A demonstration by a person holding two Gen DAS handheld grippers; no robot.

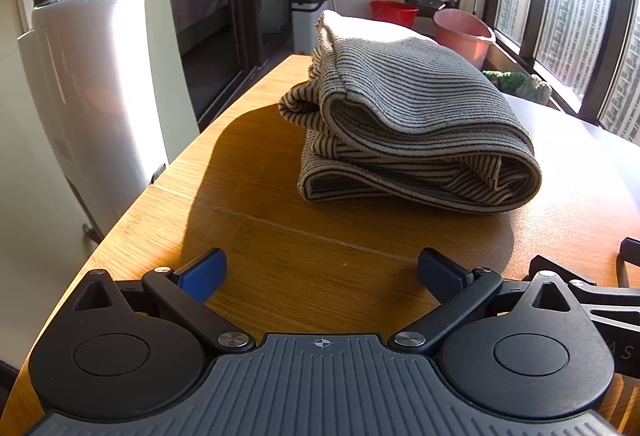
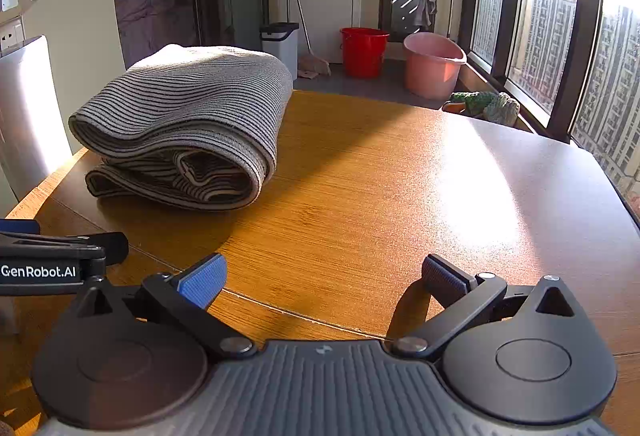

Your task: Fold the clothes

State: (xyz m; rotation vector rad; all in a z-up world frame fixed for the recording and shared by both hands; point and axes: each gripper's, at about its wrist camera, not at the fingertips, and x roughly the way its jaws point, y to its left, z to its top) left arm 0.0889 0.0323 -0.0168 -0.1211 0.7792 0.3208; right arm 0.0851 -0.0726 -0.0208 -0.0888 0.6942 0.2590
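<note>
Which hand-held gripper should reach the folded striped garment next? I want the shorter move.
Probably the left hand-held gripper: the striped garment lies straight ahead of its open jaws. For the right hand-held gripper, also open, it sits off to the left.

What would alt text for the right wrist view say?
A folded striped garment lies on a wooden table, ahead and left of the open, empty right claw. Behind stand a red bucket and a pink bucket beside sunny windows.
</note>
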